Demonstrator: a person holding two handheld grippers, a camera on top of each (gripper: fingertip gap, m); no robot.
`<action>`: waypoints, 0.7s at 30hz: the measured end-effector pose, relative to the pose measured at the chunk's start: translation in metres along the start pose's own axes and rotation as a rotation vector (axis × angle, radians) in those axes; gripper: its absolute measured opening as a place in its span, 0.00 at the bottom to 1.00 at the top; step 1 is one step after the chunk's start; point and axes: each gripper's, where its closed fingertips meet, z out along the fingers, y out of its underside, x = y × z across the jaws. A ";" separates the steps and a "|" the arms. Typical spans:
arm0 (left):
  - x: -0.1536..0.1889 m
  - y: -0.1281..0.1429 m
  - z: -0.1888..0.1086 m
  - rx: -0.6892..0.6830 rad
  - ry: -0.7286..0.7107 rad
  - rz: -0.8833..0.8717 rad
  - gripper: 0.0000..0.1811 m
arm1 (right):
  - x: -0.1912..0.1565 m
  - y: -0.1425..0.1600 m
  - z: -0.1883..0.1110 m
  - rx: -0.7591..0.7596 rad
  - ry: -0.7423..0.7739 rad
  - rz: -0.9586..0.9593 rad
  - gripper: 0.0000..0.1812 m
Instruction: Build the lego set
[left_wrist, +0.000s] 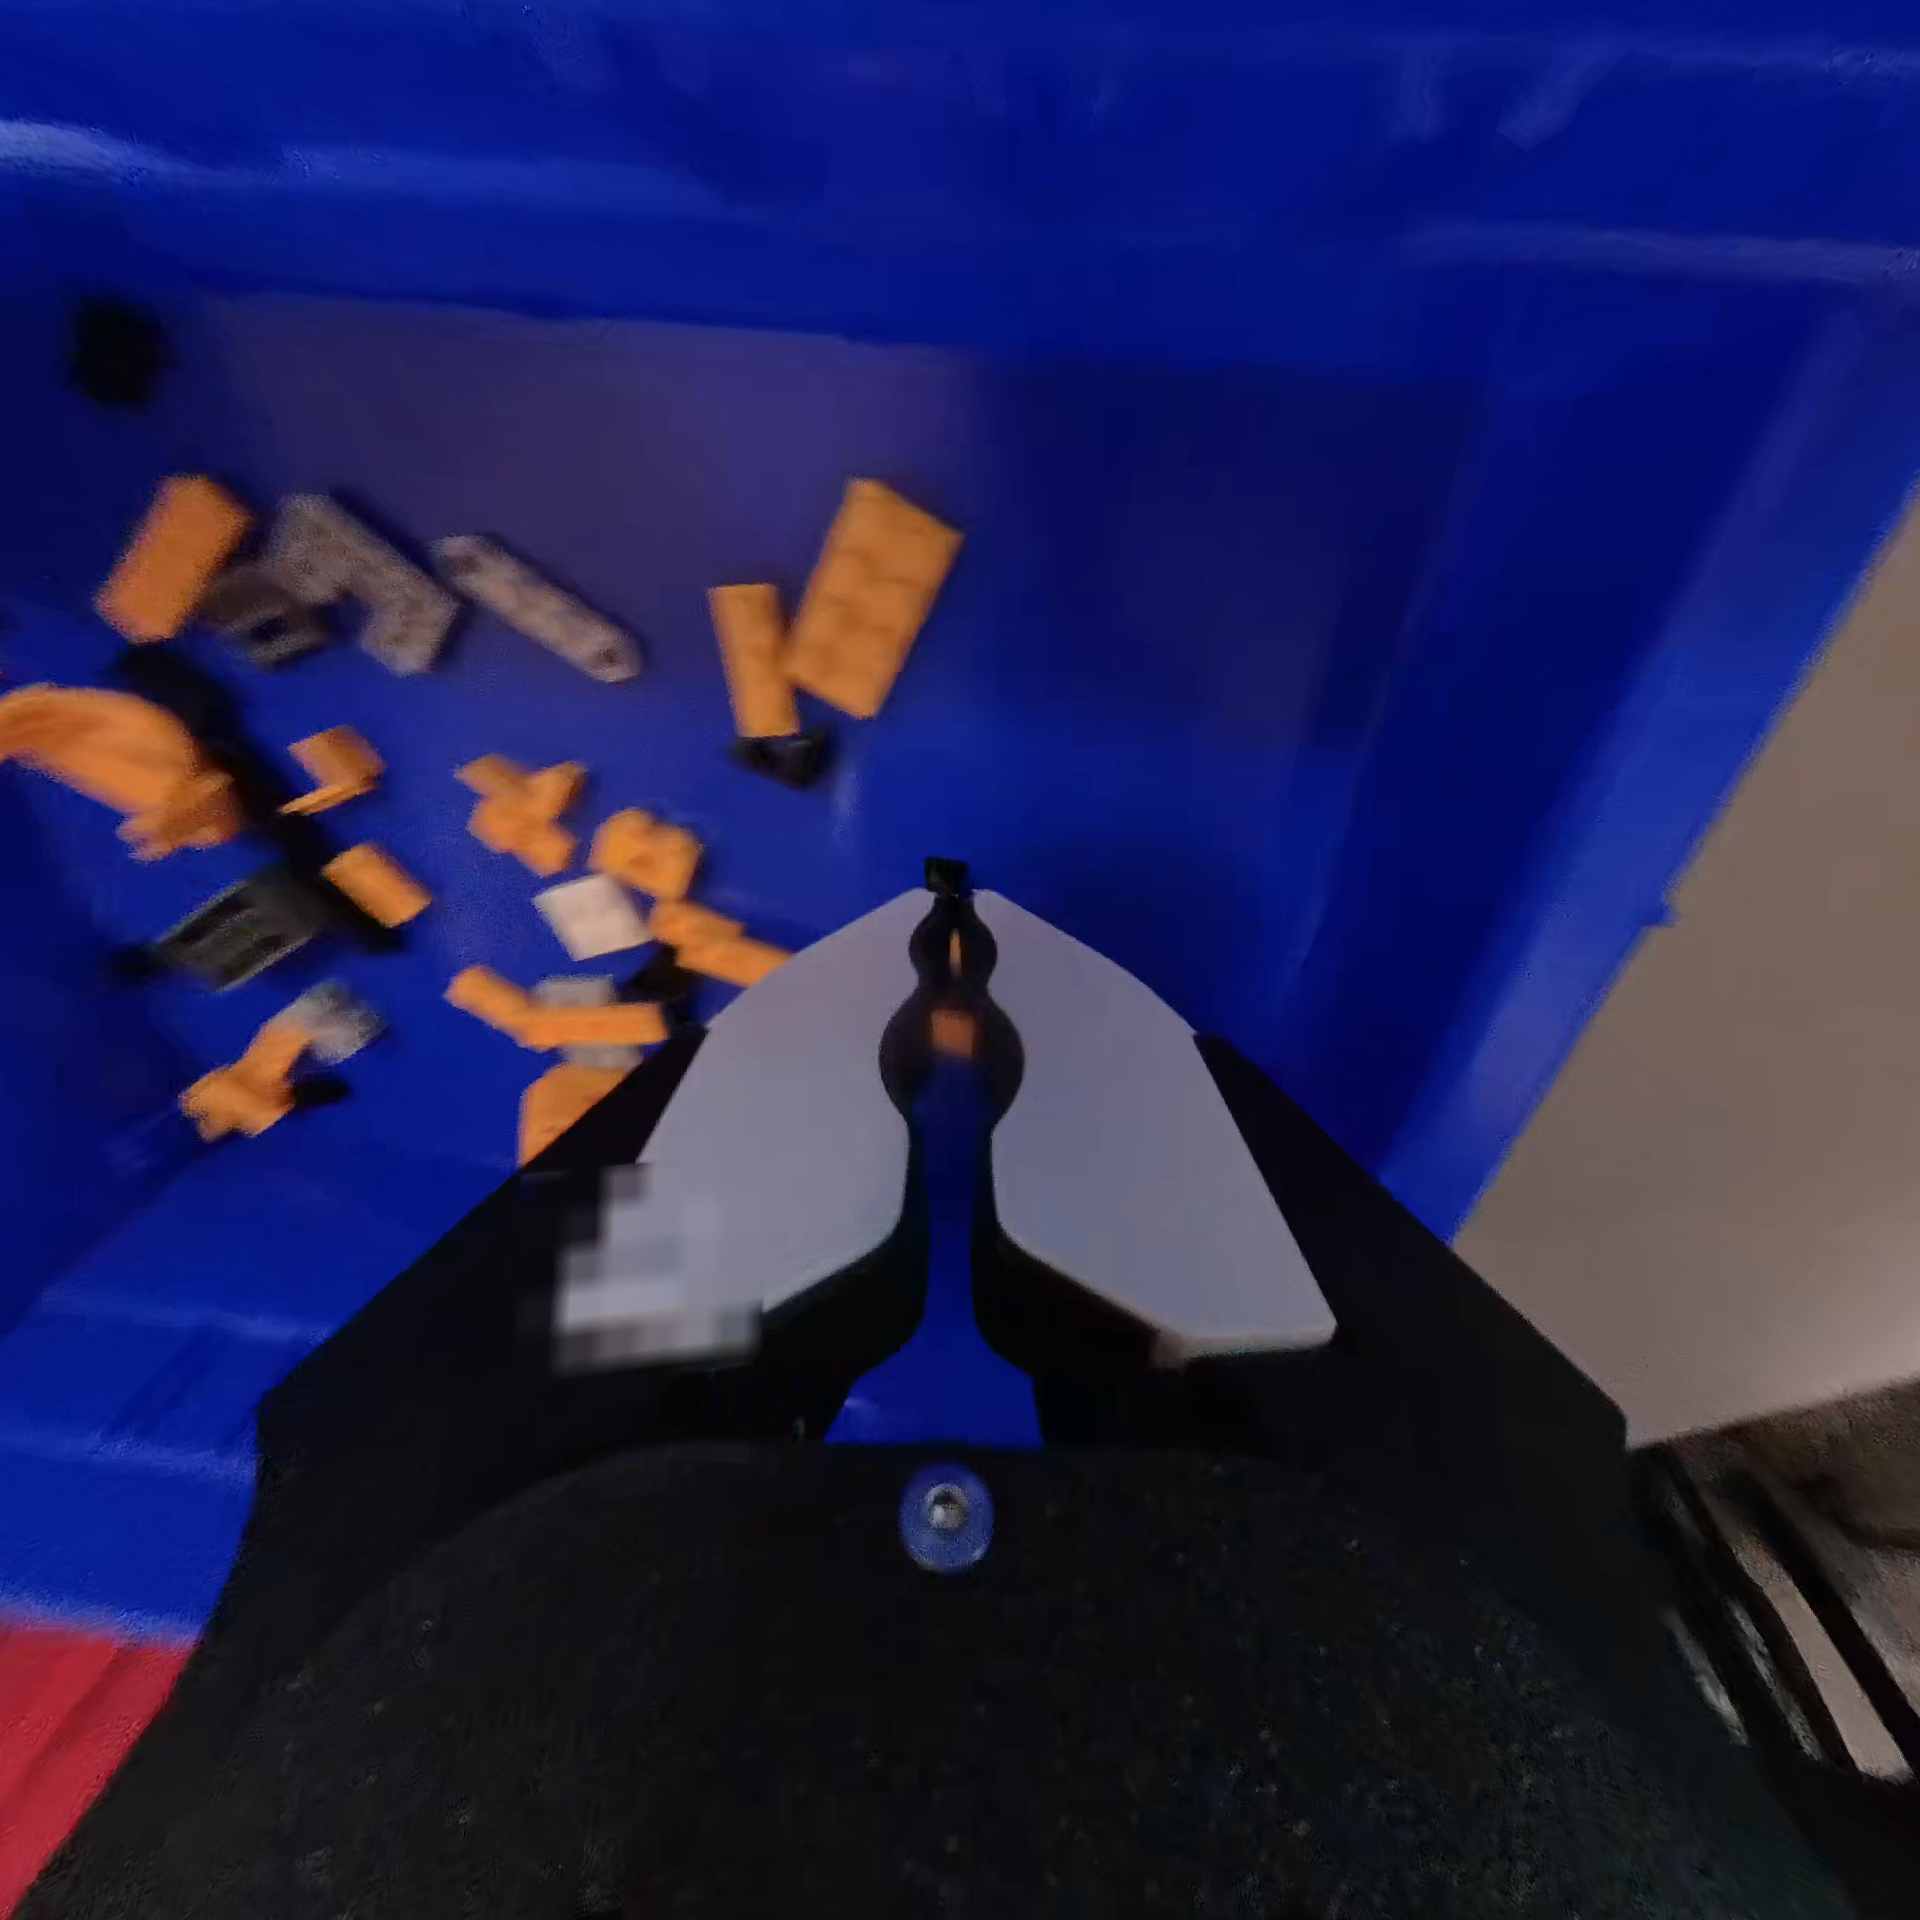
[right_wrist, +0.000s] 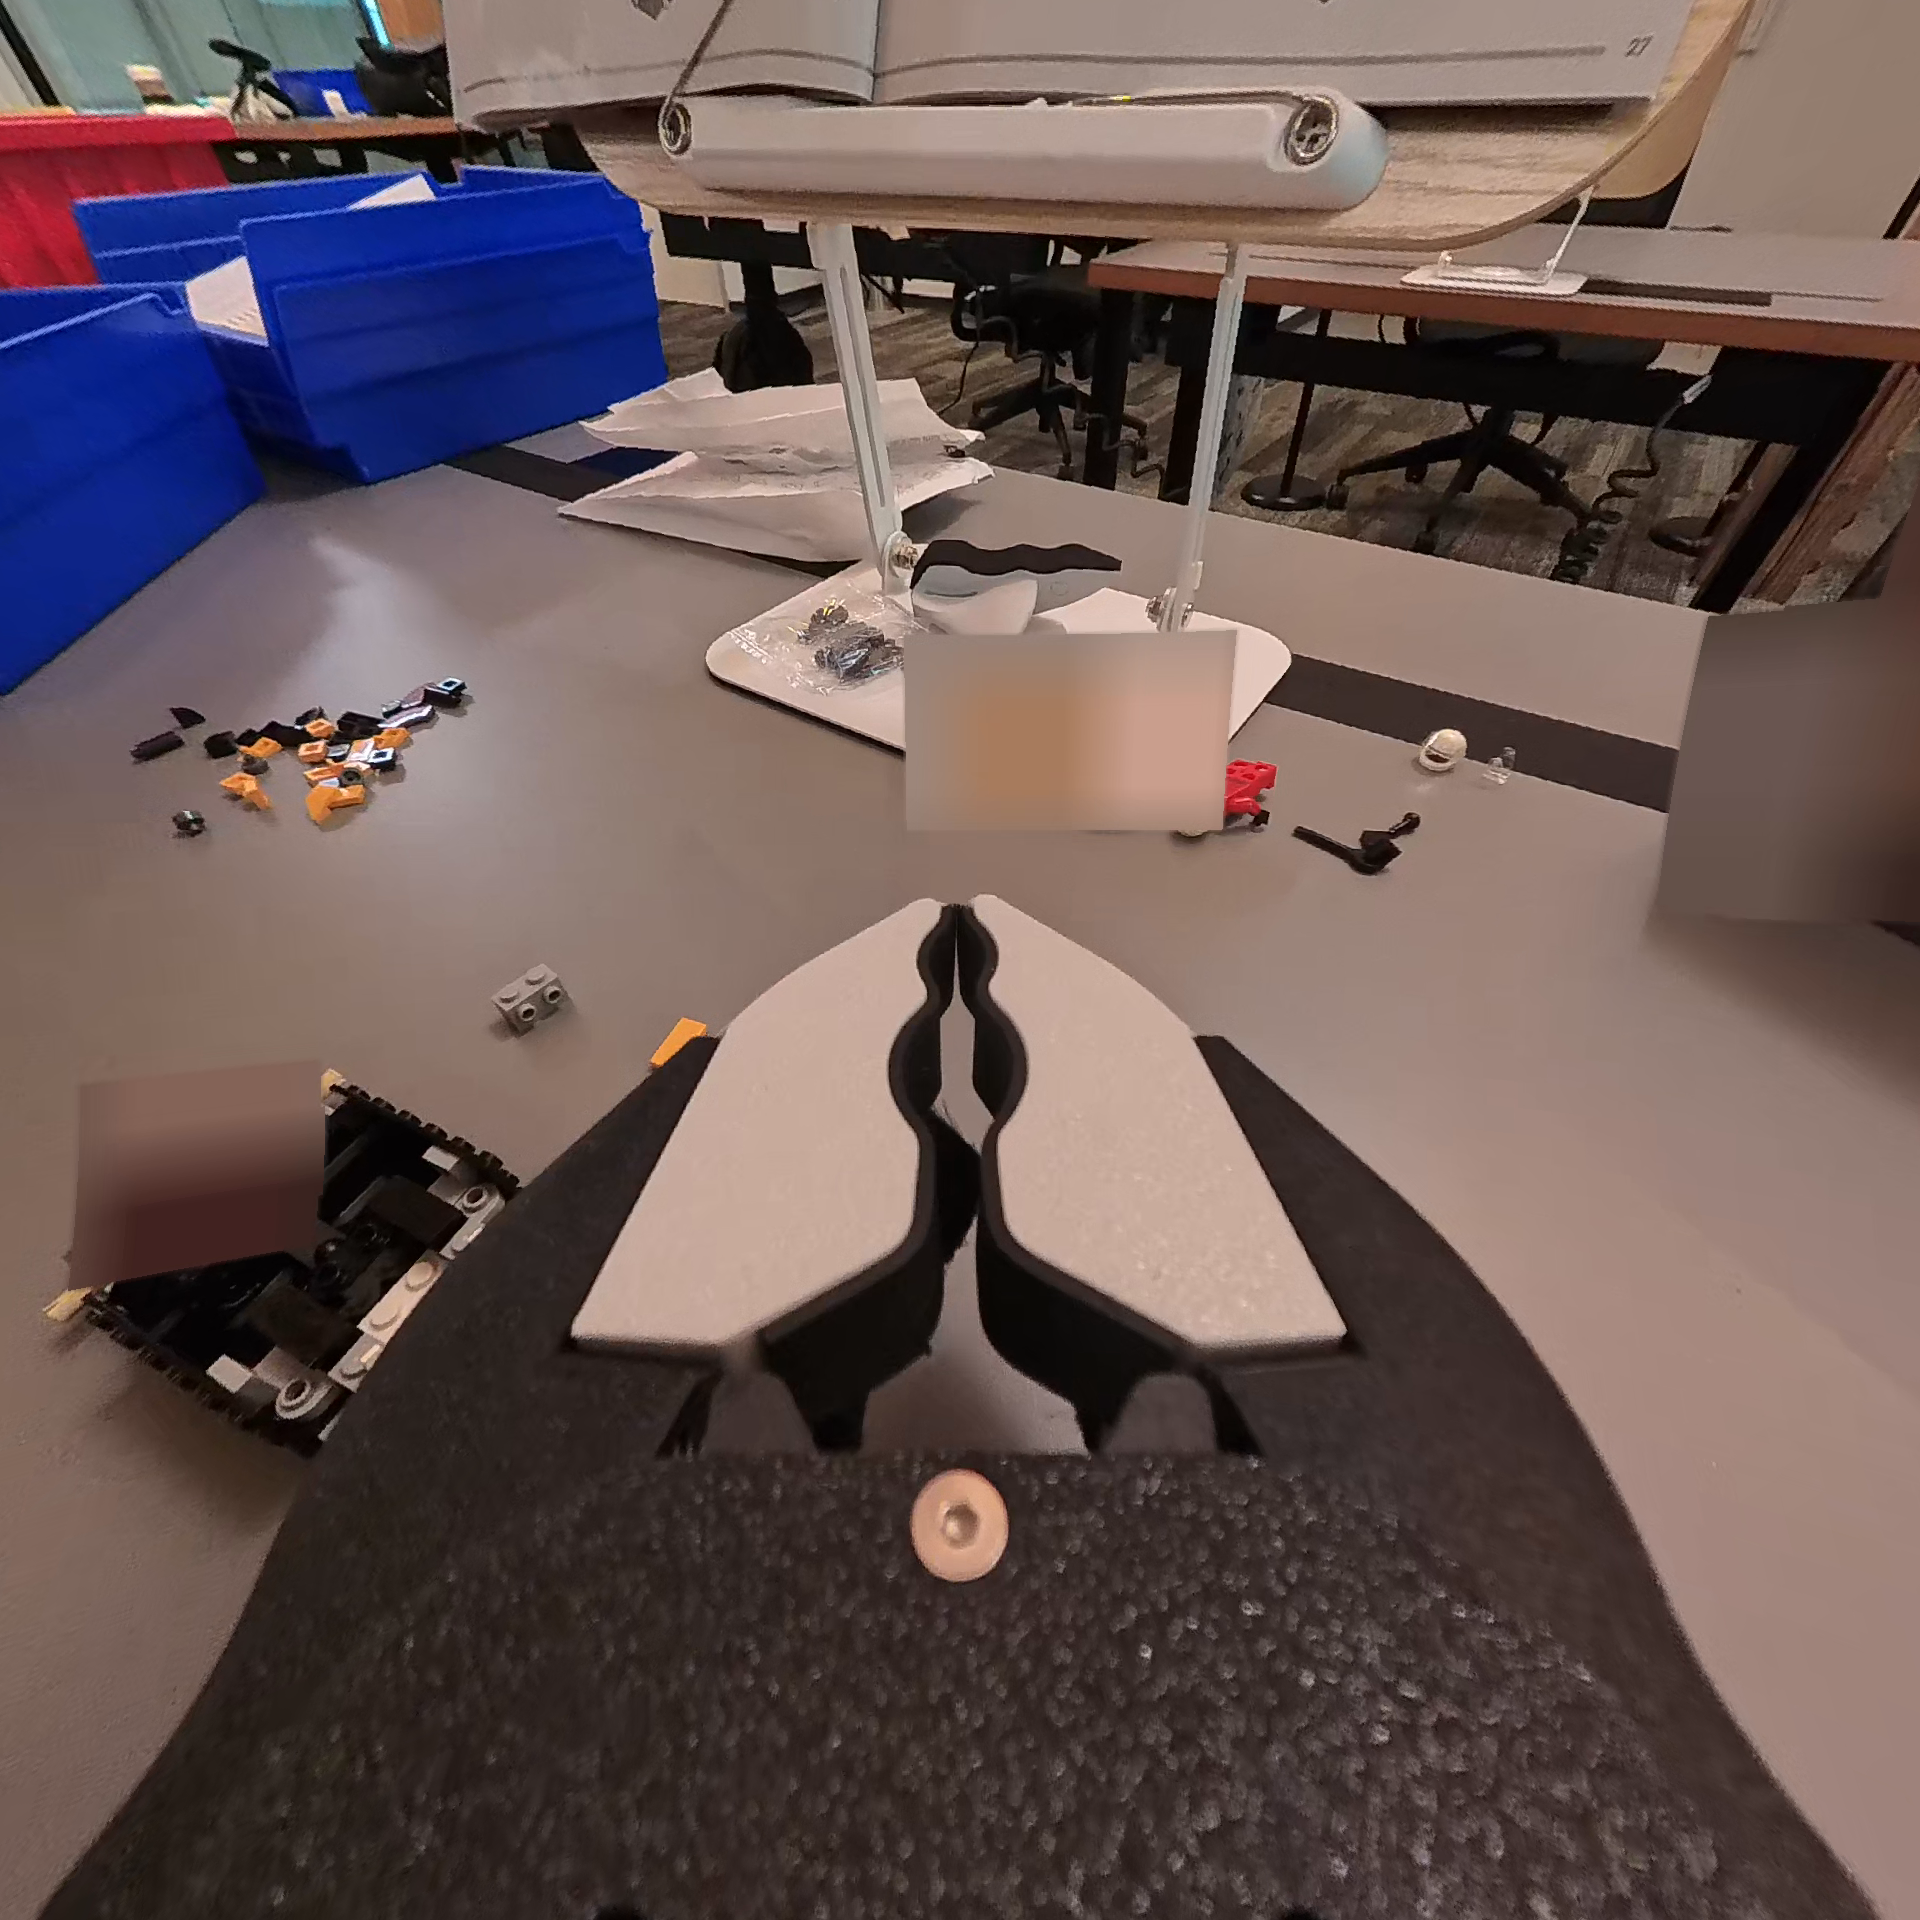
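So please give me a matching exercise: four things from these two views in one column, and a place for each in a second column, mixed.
Things:
1. small black piece
2. large orange flat plate
3. small grey studded brick
4. clear plastic bag of dark parts

Places:
A. on the white stand base
B. on the grey table, alone
C. on the blue bin floor
D. at the left gripper tips

Pairs: 1-D, 2-C, 3-B, 4-A

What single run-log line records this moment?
left gripper: shut on small black piece, over blue bin | right gripper: shut, empty, above table
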 end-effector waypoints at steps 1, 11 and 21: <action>-0.008 0.000 -0.004 0.015 -0.032 -0.021 0.01 | 0.000 0.000 0.000 0.001 -0.001 0.003 0.00; -0.087 0.005 -0.033 0.212 -0.223 -0.336 0.11 | -0.002 0.000 0.000 -0.002 -0.017 0.006 0.00; -0.094 0.034 -0.003 0.005 -0.156 -0.374 0.17 | -0.005 0.004 0.002 -0.022 -0.032 0.012 0.00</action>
